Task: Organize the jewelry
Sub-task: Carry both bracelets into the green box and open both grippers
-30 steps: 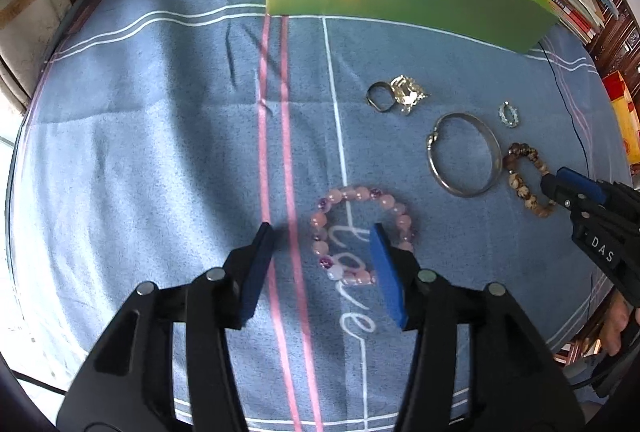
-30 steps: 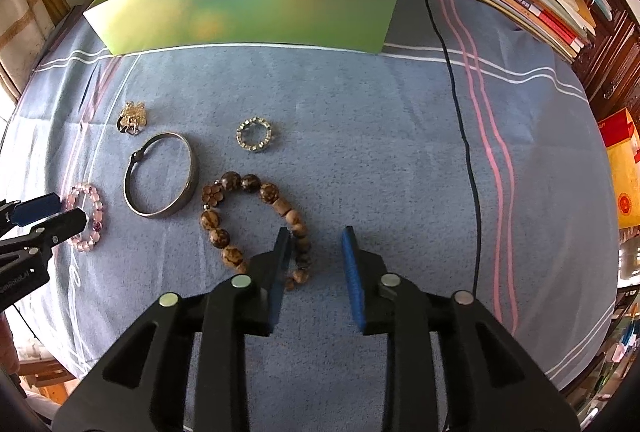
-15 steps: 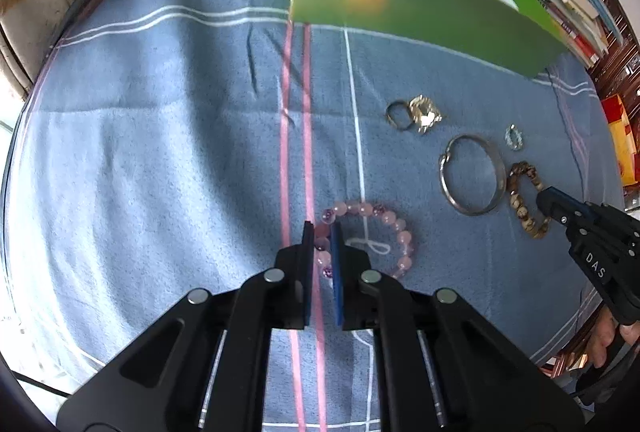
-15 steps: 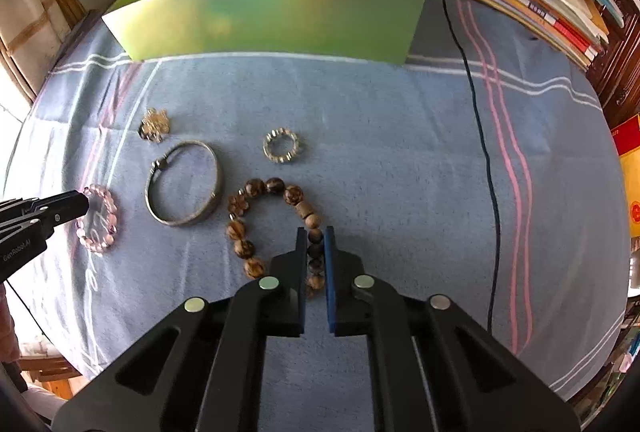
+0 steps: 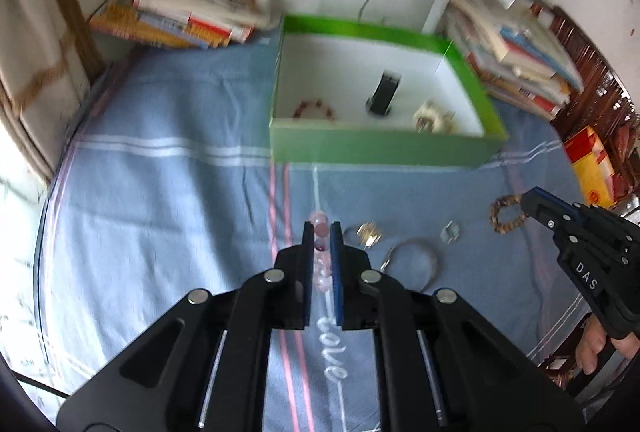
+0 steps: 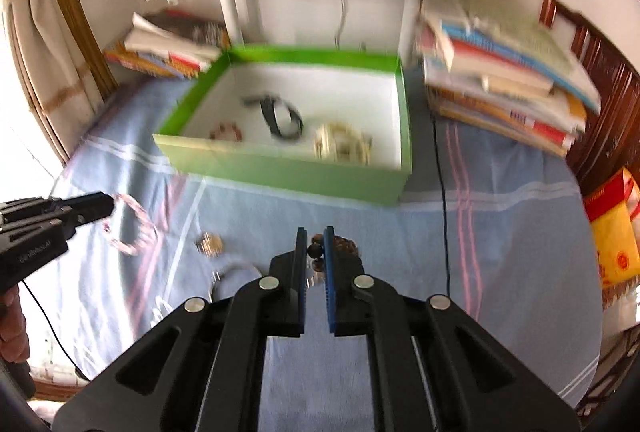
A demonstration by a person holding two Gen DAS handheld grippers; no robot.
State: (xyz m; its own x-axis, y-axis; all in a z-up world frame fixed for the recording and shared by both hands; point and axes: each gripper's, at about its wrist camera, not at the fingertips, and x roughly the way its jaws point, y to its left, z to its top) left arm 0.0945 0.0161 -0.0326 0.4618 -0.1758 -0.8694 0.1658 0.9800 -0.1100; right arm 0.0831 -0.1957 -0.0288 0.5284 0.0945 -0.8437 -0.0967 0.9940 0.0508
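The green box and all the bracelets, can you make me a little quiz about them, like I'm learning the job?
1. True or false: the left gripper is shut on the pink bead bracelet.
2. Multiple choice: what does the right gripper hold? A) silver bangle B) brown wooden bead bracelet C) small ring
3. Fill the gap: the jewelry already in the green box lies on its ____ floor.

Key
1. True; the pink beads sit between its fingers.
2. B; the brown wooden bead bracelet is pinched, while the silver bangle lies on the blue cloth.
3. White.
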